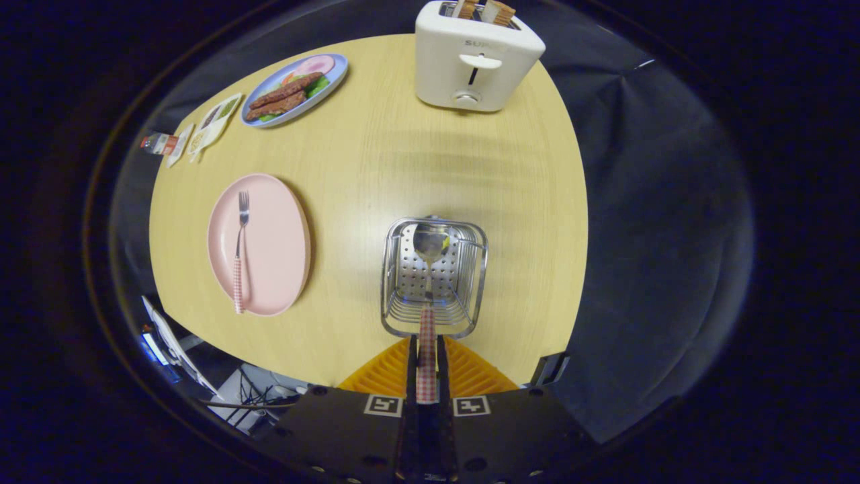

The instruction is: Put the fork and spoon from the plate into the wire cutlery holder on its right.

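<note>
My hand-held gripper (426,366) pinches the spoon (428,282) by its checked handle, bowl over the wire cutlery holder (470,296); fork (240,255) on pink plate (282,249).

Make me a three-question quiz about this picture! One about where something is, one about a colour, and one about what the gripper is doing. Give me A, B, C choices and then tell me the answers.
1. Where is the fork?
A. on the pink plate
B. inside the toaster
C. in the wire cutlery holder

2. What colour is the plate holding the food, beyond the pink plate?
A. green
B. blue
C. black

3. What is the gripper doing?
A. open, holding nothing
B. shut on the fork
C. shut on the spoon

Answers:
1. A, the fork lies lengthwise on the pink plate, left of the holder.
2. B, the blue plate has a light blue rim.
3. C, both fingers press the spoon's checked handle, its bowl over the holder.
</note>
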